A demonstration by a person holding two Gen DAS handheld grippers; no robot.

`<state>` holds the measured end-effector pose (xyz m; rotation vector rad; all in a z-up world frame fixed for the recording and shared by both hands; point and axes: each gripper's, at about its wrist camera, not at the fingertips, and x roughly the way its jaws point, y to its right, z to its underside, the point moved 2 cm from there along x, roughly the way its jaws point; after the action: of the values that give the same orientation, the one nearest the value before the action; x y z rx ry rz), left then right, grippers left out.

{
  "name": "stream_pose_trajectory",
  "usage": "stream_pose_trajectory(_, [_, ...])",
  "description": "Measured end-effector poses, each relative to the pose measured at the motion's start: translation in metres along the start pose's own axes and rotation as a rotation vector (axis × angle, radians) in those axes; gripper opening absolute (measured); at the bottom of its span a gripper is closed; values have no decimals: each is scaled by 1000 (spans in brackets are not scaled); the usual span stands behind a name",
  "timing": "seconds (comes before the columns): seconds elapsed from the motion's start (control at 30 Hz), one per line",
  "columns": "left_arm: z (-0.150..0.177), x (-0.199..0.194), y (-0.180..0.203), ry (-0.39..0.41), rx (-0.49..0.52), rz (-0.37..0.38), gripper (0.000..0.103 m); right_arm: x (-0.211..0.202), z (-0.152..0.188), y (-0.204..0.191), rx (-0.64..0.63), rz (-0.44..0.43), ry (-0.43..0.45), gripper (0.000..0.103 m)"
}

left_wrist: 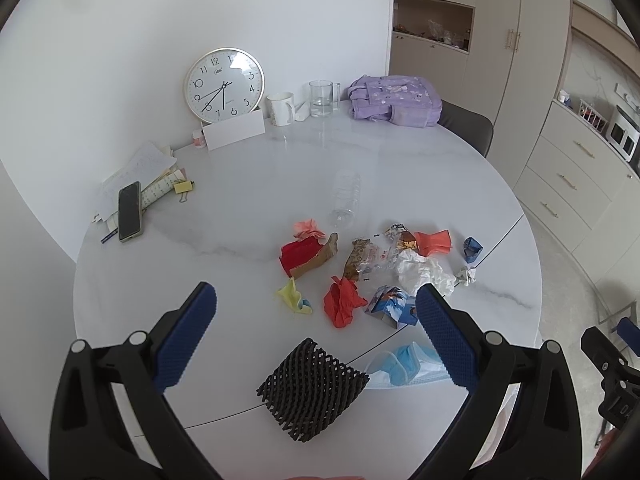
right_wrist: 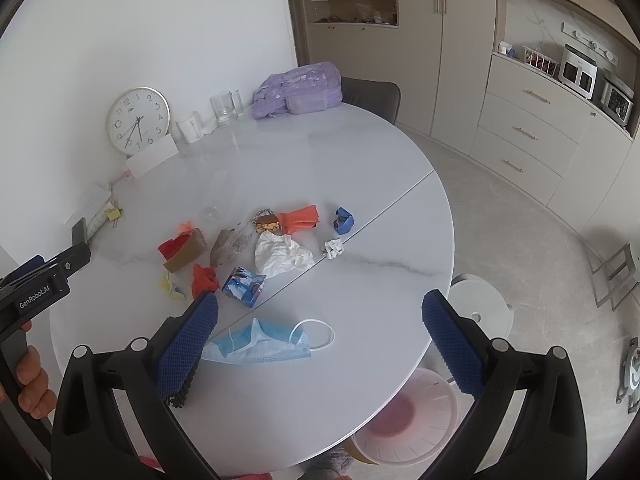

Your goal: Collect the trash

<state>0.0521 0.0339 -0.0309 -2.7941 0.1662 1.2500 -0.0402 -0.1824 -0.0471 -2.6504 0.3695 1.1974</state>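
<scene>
Trash lies scattered on the round white table (left_wrist: 248, 208): a black foam net (left_wrist: 312, 390), a blue face mask (left_wrist: 400, 364) (right_wrist: 260, 344), red crumpled paper (left_wrist: 342, 302), a blue printed carton (left_wrist: 390, 306) (right_wrist: 244, 284), white tissue (left_wrist: 420, 272) (right_wrist: 280, 258), a yellow scrap (left_wrist: 294, 296), a red-and-brown box (left_wrist: 310, 256), orange wrappers (left_wrist: 434, 242) and an empty clear bottle (left_wrist: 346, 198). My left gripper (left_wrist: 316, 308) hovers open above the net. My right gripper (right_wrist: 320, 312) is open above the mask. A pink bin (right_wrist: 408, 420) stands on the floor under the table edge.
At the back stand a wall clock (left_wrist: 224, 84), a white mug (left_wrist: 280, 108), a glass mug (left_wrist: 322, 98) and a purple bag (left_wrist: 394, 100). A phone (left_wrist: 130, 212) rests on papers at the left. Cabinets (right_wrist: 520, 128) line the right wall; a hand (right_wrist: 32, 380) holds the left gripper.
</scene>
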Motion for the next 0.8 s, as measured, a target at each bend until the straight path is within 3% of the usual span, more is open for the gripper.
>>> stream_pose_trajectory(0.8, [2, -4, -5, -4, -4, -5, 95, -2, 0, -6, -14, -2, -8, 101])
